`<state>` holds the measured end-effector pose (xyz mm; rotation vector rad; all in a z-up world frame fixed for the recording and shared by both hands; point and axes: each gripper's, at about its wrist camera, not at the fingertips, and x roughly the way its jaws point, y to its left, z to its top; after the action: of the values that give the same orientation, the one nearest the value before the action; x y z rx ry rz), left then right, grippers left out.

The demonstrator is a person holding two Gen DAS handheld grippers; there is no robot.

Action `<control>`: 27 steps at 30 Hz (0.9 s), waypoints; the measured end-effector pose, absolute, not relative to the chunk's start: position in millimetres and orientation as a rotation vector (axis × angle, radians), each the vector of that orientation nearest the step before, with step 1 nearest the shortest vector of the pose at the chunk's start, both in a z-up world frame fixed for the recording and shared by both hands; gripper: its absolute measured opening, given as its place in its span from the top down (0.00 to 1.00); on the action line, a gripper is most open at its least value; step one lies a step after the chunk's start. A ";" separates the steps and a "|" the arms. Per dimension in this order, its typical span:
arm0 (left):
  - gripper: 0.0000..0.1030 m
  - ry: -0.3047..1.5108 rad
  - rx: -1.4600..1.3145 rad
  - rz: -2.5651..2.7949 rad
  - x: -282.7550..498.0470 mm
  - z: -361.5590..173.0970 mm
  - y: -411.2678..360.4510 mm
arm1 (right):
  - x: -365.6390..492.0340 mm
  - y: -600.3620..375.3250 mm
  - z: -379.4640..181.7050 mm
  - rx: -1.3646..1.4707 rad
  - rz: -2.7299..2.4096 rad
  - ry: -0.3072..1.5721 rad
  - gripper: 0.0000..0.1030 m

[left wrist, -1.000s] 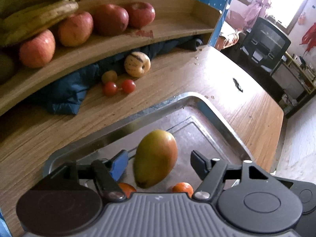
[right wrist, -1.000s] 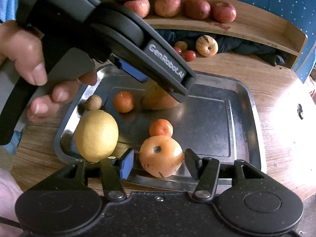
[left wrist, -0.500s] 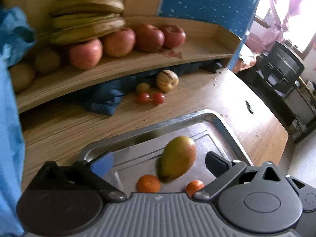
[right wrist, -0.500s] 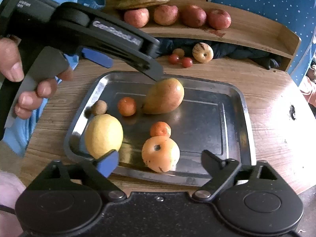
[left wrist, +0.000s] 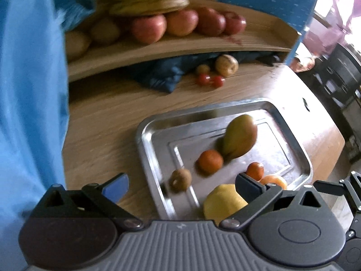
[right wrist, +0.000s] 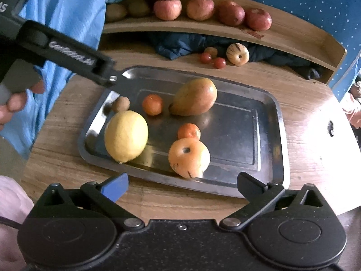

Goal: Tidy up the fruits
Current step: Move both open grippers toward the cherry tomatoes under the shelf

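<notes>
Bright daylight pours in from the window at the right. The left picture is blurry. The tray shines, and edges bend.

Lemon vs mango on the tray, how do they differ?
The lemon is plain yellow; the mango is green-yellow with a red blush. The lemon is a rounder oval; the mango is longer and tapers to one end. The lemon sits at the tray's left edge, the mango nearer the middle. Both lie loose, ungripped.
</notes>
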<state>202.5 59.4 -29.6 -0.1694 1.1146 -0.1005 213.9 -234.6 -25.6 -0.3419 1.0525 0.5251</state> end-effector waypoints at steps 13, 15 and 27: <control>0.00 1.139 -0.191 0.015 209.2 -32.5 72.1 | 237.7 -242.6 -23.7 -0.372 0.489 1.030 0.01; 0.00 1.146 -0.194 0.041 216.9 -33.5 72.7 | 245.4 -245.0 -22.8 -0.373 0.490 1.020 0.01; 0.00 1.129 -0.215 0.139 261.6 -31.9 58.2 | 318.8 -263.2 -15.1 -0.348 0.504 0.992 0.01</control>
<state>261.6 58.2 -31.9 -0.2146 1.1291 0.1389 318.8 -263.2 -15.1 -0.3482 0.9920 0.5038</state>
